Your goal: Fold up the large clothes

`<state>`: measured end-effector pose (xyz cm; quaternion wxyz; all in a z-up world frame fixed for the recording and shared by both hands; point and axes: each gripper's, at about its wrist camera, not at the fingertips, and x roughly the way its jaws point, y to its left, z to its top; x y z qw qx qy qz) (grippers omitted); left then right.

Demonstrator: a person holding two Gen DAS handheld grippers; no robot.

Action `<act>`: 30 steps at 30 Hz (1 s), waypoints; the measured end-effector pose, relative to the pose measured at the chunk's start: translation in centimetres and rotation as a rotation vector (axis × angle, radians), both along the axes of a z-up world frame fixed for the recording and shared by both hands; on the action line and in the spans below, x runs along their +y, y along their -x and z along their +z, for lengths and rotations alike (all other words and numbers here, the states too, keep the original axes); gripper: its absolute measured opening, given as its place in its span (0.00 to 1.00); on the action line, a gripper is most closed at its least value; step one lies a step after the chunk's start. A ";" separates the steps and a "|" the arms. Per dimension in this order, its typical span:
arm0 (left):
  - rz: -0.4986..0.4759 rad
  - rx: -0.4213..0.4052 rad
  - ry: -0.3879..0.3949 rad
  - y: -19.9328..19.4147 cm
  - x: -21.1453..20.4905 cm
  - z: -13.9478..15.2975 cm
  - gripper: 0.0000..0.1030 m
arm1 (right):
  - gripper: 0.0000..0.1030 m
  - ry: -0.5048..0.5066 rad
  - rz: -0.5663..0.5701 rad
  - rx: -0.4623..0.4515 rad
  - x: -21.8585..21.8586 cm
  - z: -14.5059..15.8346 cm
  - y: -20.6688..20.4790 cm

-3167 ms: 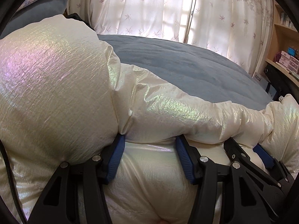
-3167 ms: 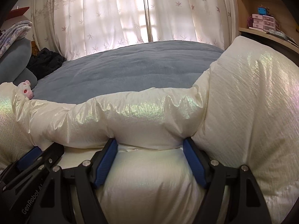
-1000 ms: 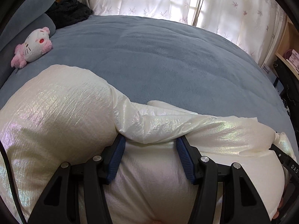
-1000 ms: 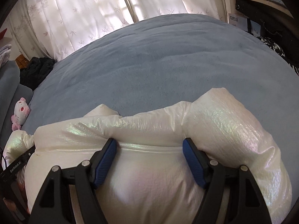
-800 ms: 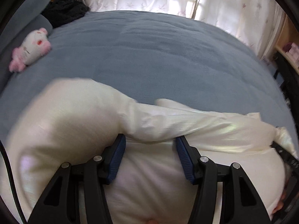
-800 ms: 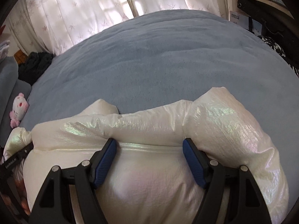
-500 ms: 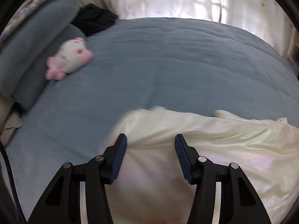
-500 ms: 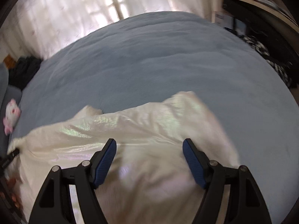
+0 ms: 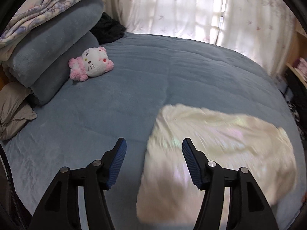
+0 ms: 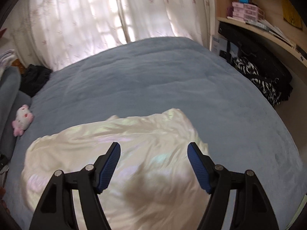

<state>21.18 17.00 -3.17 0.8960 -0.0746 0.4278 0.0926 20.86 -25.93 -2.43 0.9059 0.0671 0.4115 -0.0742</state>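
Blue-grey bedding [image 9: 191, 80] fills both views, spread flat across a wide bed under sheer curtains [image 10: 96, 19] lit from behind. On its near part lies the pearly white puffer jacket [image 10: 134, 153], gathered into a compact, roughly squared bundle with the folds turned in; motion blur smears its surface in both pictures. It sits near the bed's front edge, probably because that is within easy reach for a person standing there.

Both tools hang above the bundle, clear of it. The left gripper [image 9: 153, 161] has its blue pads parted with only bedding and the jacket's left edge seen between them, far below; nothing is clamped, and its jaws have just been spreading a little. The right gripper [image 10: 153, 164] looks down on the middle of the jacket, its jaws also apart and empty, having just narrowed somewhat. No pad touches the fabric.

At far left a pink and white plush toy [image 9: 90, 67] rests against stacked blue pillows [image 9: 48, 53], with a floral blanket [image 9: 48, 2] piled on top and a dark garment [image 9: 109, 30] behind, all well apart from the jacket. A shelf [image 10: 268, 26] with small pink boxes runs along the right wall.

Judging by the tidy bundle and the empty tools, the fold looks finished or close to it.
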 end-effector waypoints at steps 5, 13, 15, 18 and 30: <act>-0.087 0.014 0.132 5.3 -0.7 -0.2 0.58 | 0.34 -0.031 0.100 -0.021 3.6 0.6 3.0; -0.168 0.061 0.578 10.6 -2.0 -7.0 0.59 | 0.28 -0.002 0.233 -0.061 9.8 -1.7 7.8; -0.176 0.068 0.653 11.2 -2.8 -9.0 0.59 | 0.28 0.036 0.269 -0.062 11.3 -2.8 8.5; -0.179 0.058 0.709 11.5 -4.1 -12.0 0.59 | 0.28 0.041 0.304 -0.040 12.6 -4.5 8.9; -0.083 -0.019 0.903 6.3 -4.0 -20.2 0.59 | 0.21 -0.001 0.347 -0.010 14.3 -8.6 6.1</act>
